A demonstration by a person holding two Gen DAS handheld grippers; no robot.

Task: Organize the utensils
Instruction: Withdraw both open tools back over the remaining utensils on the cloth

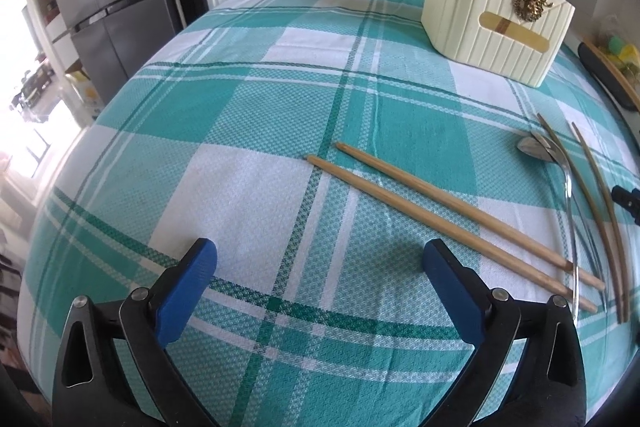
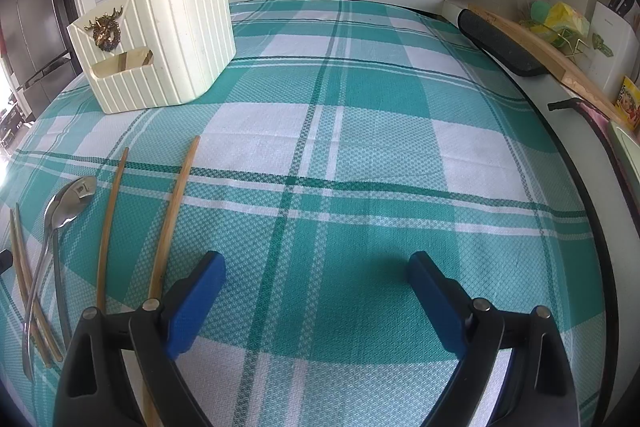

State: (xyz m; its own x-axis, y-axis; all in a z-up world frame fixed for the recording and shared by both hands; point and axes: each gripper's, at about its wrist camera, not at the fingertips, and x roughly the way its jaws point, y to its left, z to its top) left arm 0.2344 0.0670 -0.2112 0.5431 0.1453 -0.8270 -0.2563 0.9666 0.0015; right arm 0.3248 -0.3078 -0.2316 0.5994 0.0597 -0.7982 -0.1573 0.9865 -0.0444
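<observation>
I see the jaws of my left gripper (image 1: 320, 259) spread wide with nothing between them, and the jaws of my right gripper (image 2: 316, 271) the same, both above the checked cloth (image 1: 280, 99) on the counter. The cream holder (image 1: 496, 23) stands at the far side, with chopsticks inside. Near me lie two pale chopsticks (image 1: 440, 215), two darker chopsticks (image 1: 600, 211) and a metal spoon (image 1: 536, 147).
</observation>
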